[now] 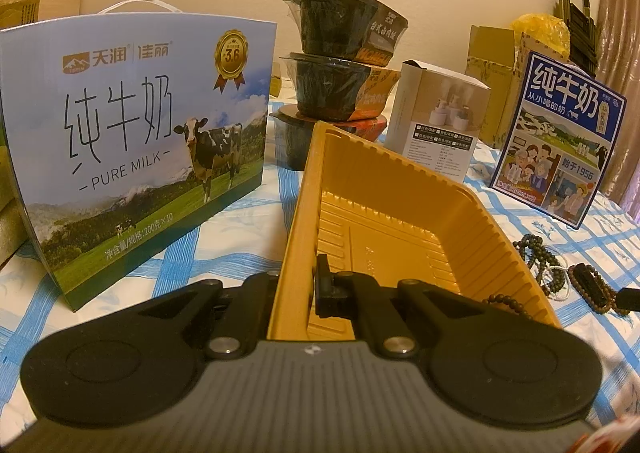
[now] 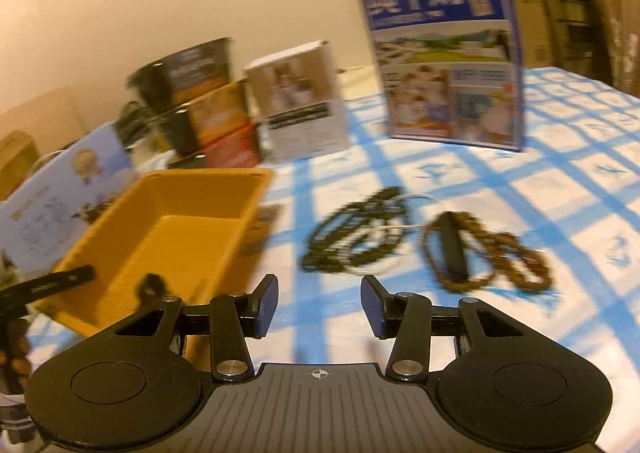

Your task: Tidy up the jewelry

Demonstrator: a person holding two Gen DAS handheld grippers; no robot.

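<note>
Jewelry is seen in two loose heaps on the blue-and-white checked tablecloth covering the table: a dark green beaded necklace coil and, just right of it, a brown beaded bracelet cluster with a black bar piece. One thin brown bead strand already lies draped over the near right rim of the yellow ribbed plastic tray.

Left hand-held gripper: closed on the tray's near left wall, one finger inside, one outside. Right hand-held gripper: jaws held wide apart, nothing between them, hovering above the cloth, short of the heaps.

Risks, as judged:
- The tray is thin and held by one wall only; it could flex, tilt or slip, and the draped strand could be shed.
- The coils are tangled and touch a pale cord; if one loop is pinched, the neighbouring piece may be dragged along or the strand may be stretched.
- Beads may roll out of a flat-pad grip.
- The upright blue illustrated milk carton stands behind the heaps and could be knocked in an overshoot.

Hard to make out:
- The right wrist view is motion-blurred; bead count, clasps and where one piece ends cannot be told.
- In the left wrist view the heaps are cut off at the right edge.
- The tray's near floor is hidden by the gripper body.
</note>
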